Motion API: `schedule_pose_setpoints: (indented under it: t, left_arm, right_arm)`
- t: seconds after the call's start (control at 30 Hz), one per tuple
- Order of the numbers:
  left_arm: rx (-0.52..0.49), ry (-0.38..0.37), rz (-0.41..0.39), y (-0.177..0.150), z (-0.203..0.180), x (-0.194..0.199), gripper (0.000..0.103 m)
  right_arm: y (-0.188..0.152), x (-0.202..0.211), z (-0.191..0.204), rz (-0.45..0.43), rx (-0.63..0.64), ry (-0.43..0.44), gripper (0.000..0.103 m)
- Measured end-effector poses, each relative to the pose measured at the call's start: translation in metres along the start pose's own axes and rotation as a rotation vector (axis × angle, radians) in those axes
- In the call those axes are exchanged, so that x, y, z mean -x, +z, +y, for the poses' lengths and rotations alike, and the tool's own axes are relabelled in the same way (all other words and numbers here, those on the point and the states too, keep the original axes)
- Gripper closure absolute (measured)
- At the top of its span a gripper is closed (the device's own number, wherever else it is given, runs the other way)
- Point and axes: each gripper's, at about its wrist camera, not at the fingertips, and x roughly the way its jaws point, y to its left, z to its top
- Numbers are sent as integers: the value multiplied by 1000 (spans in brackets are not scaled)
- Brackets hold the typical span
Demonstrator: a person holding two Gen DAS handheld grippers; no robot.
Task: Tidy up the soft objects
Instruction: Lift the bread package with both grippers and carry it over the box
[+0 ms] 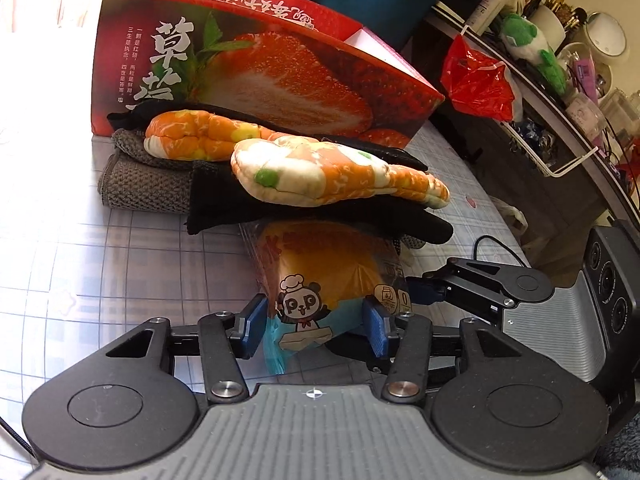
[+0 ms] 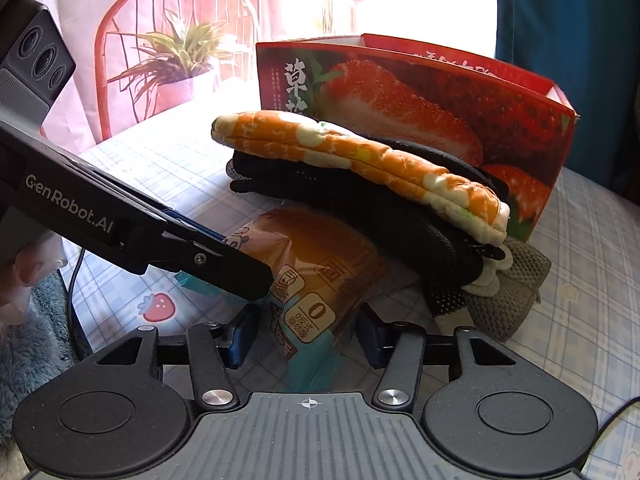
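Note:
A bread packet [image 1: 320,272], orange with a panda print, lies on the checked tablecloth [image 1: 120,264], its far end under a black glove [image 1: 320,216]. My left gripper [image 1: 316,326] is shut on its near end, both blue pads against the wrapper. My right gripper [image 2: 306,340] straddles the same packet [image 2: 320,280] from the other side; small gaps show at its pads, so it is open. On top of the glove lie two orange-and-white plush shrimps [image 1: 332,176], beside a grey knit cloth [image 1: 144,184]. Behind them stands a red strawberry box [image 1: 260,72], open at the top.
A red plastic bag [image 1: 476,80] and a cluttered shelf [image 1: 560,92] with a green plush toy [image 1: 528,40] are at the right. A black cable [image 1: 492,244] trails over the table. A red chair [image 2: 176,8] and a potted plant [image 2: 176,60] stand beyond the table.

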Motion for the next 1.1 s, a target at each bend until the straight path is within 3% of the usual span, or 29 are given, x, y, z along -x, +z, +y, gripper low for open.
schedule_pose_setpoints:
  t: [0.47,1.1]
  left_arm:
    - [-51,-2,-76,4,-12,32,53]
    - [-121,1,-269,36,-45,95,53]
  right_arm:
    - [10,28,7,-57,-8,6,56]
    - [66,80,9,-212,23,-8,56]
